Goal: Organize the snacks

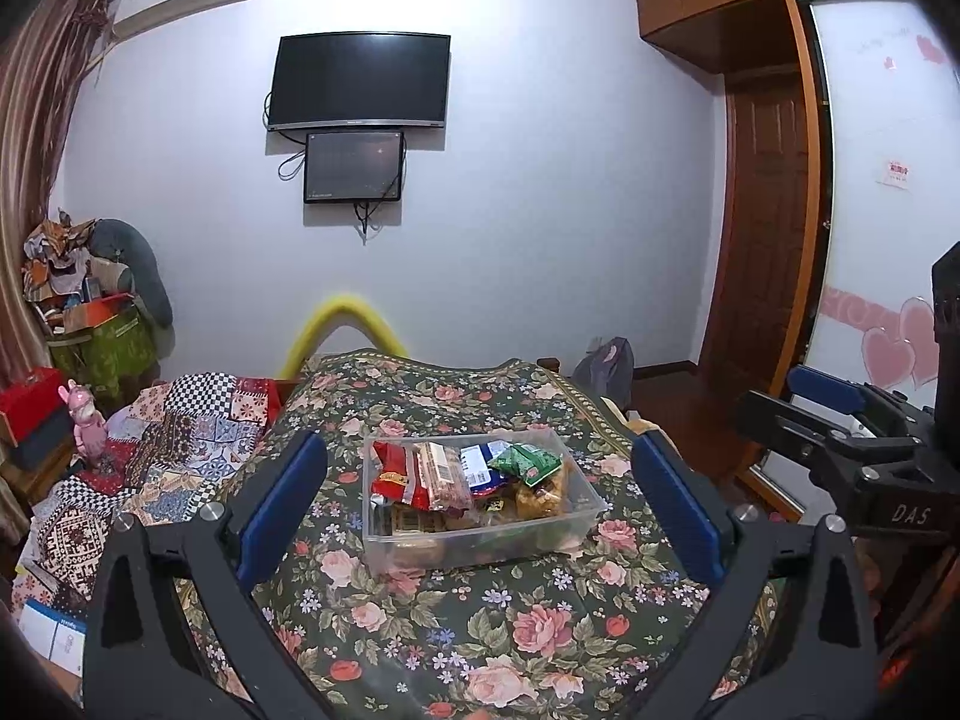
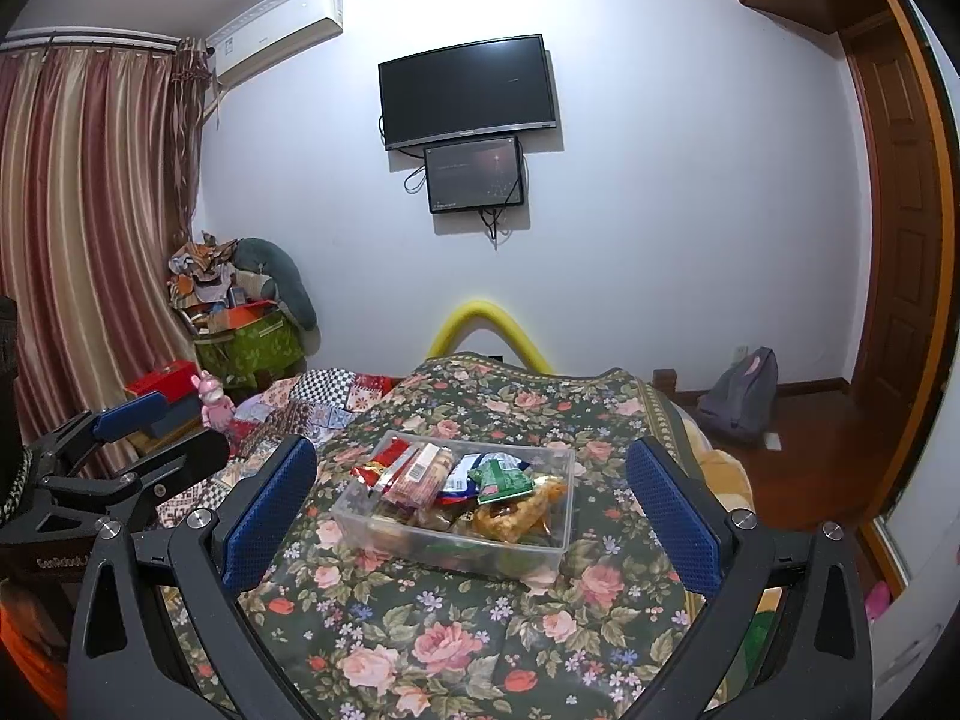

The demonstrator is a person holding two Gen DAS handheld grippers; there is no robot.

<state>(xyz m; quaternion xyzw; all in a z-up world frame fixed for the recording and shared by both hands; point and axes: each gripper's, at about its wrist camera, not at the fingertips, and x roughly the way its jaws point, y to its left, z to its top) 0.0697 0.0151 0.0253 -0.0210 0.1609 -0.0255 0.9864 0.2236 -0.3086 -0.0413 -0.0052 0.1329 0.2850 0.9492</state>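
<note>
From the left wrist view, the snacks (image 1: 474, 474) already sit heaped in the clear bin (image 1: 576, 516) on the floral bed cover (image 1: 480, 630), none loose on the cover, so the sorting looks done or nearly so. The left tongs (image 1: 477, 513) stand spread wide, holding nothing, the bin at twelve o'clock ahead. The right tongs (image 1: 840, 414) hang at three o'clock, their spread unclear here.

From the right wrist view, the right tongs (image 2: 471, 513) gape wide, empty, touching nothing; the bin lies at twelve o'clock.

Left gripper (image 1: 480, 504) & right gripper (image 2: 471, 501) both held level, fingers spread wide, empty.
</note>
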